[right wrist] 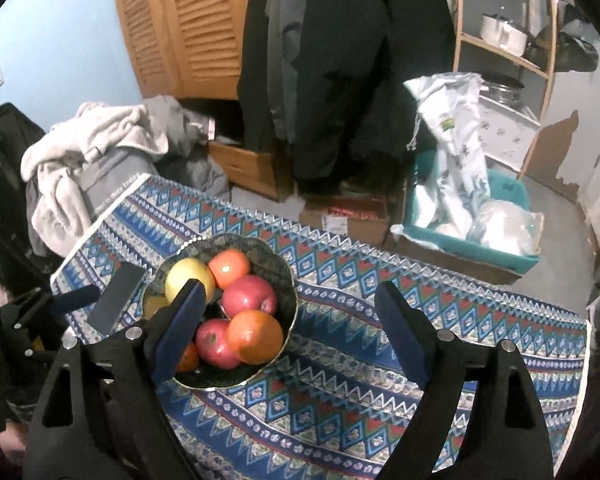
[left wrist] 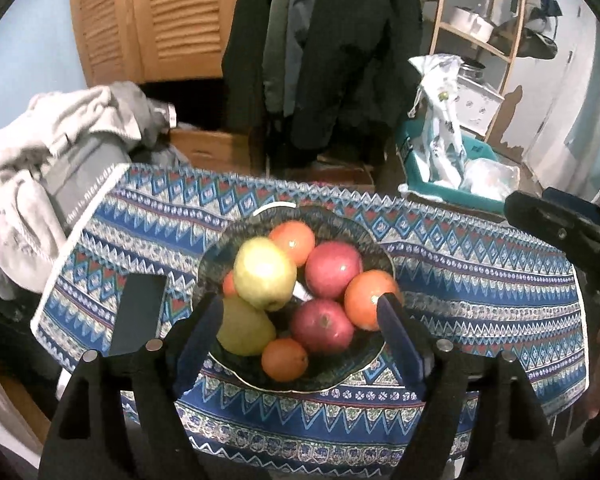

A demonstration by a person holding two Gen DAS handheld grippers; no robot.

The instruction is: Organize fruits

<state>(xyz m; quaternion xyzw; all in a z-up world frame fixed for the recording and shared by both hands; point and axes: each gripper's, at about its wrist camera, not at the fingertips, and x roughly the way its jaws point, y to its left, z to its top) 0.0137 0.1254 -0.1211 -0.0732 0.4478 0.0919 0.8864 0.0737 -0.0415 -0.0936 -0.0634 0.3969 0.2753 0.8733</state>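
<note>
I find the dark bowl (left wrist: 220, 256) standing on the patterned tablecloth (left wrist: 460, 280), nearer the tabletop's left edge than its right and about midway between the far and near edges. It is piled with fruit: a yellow-green apple (left wrist: 265, 273) on top at the left, a pear (left wrist: 244, 330) below it, two red apples (left wrist: 333, 269) toward the middle, and oranges (left wrist: 370, 300) around them, one at the bowl's right rim and a smaller one at its near rim. A black phone (left wrist: 138, 314) lies flat just left of the bowl, near the left edge. My left gripper (left wrist: 304, 312) is above the bowl with its jaws spread wide and nothing between the pads. My right gripper (right wrist: 290, 308) is likewise wide open and empty; its left finger overlaps the bowl in view, its right finger is over bare cloth. No fruit lies loose on the cloth. Beyond the far edge I note a teal bin (right wrist: 516, 256) on the floor.
</note>
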